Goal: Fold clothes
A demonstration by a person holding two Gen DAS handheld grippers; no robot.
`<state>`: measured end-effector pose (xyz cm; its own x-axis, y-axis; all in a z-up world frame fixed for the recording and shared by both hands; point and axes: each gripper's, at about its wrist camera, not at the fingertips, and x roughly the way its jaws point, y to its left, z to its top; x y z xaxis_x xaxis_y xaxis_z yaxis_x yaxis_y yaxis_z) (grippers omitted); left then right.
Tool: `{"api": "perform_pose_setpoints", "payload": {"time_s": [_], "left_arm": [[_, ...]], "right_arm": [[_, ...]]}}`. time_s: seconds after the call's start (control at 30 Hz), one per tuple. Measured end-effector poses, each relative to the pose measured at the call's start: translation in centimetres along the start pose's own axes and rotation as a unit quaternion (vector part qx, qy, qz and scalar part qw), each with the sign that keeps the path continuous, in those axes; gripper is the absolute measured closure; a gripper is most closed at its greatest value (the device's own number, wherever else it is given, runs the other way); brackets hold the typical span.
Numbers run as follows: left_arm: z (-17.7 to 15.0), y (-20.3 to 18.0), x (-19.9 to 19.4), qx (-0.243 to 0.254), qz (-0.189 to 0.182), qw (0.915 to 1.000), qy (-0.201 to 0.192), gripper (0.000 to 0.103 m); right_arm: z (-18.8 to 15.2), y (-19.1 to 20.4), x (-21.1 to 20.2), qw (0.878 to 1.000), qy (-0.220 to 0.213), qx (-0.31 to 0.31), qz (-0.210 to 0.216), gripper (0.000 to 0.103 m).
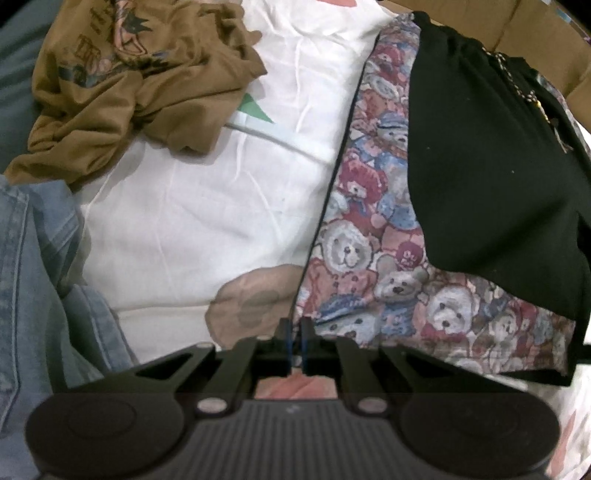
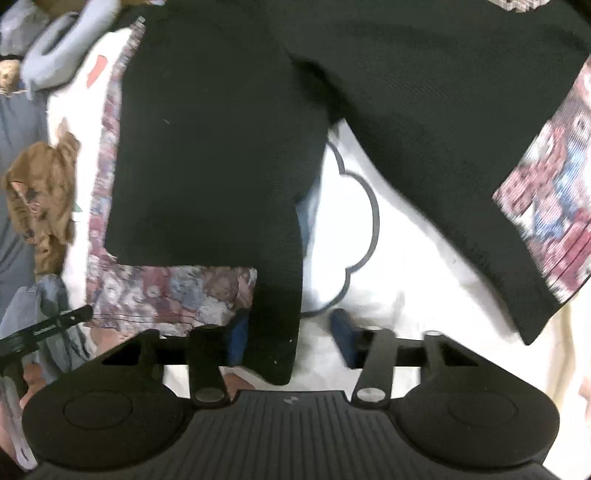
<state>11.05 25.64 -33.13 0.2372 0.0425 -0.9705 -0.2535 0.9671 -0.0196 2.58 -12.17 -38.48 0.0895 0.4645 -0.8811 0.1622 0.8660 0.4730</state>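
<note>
A garment of black cloth (image 1: 491, 177) and teddy-bear print (image 1: 354, 258) lies spread on the white bed sheet (image 1: 203, 206). A checked drawstring (image 1: 506, 70) hangs near its top. My left gripper (image 1: 295, 334) is shut on the dark-trimmed lower edge of the bear-print part. In the right wrist view the black cloth (image 2: 221, 147) fills the upper half. A narrow black strip (image 2: 277, 314) runs down from it between the fingers of my right gripper (image 2: 291, 338). The left blue pad (image 2: 240, 338) lies against the strip, while the right pad (image 2: 343, 336) stands apart from it over the sheet.
A crumpled brown T-shirt (image 1: 129, 85) lies at the upper left of the sheet. Blue denim (image 1: 33, 277) is piled at the left edge. A cardboard box (image 1: 535, 33) stands beyond the garment. The sheet (image 2: 406, 277) carries a cloud outline.
</note>
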Motion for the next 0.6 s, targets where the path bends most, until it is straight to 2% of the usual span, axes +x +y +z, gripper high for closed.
{"api": "perform_pose_setpoints", "payload": {"time_s": [0.1, 0.2, 0.4, 0.6], "left_arm": [[0.1, 0.2, -0.3, 0.000, 0.001, 1.0000, -0.002, 0.098], [0.4, 0.4, -1.2, -0.001, 0.002, 0.9999, -0.010, 0.098], [1.4, 0.9, -3.9, -0.011, -0.005, 0.9994, -0.032, 0.098], [0.6, 0.4, -3.3, -0.003, 0.000, 0.9999, -0.015, 0.098]], "right_arm": [[-0.1, -0.1, 0.4, 1.000, 0.015, 0.001, -0.006, 0.103], [-0.3, 0.1, 0.2, 0.999, 0.037, -0.006, -0.005, 0.103], [-0.7, 1.6, -1.0, 0.998, 0.045, -0.042, -0.008, 0.103], [-1.1, 2.2, -1.3, 0.995, 0.059, -0.081, -0.027, 0.103]]}}
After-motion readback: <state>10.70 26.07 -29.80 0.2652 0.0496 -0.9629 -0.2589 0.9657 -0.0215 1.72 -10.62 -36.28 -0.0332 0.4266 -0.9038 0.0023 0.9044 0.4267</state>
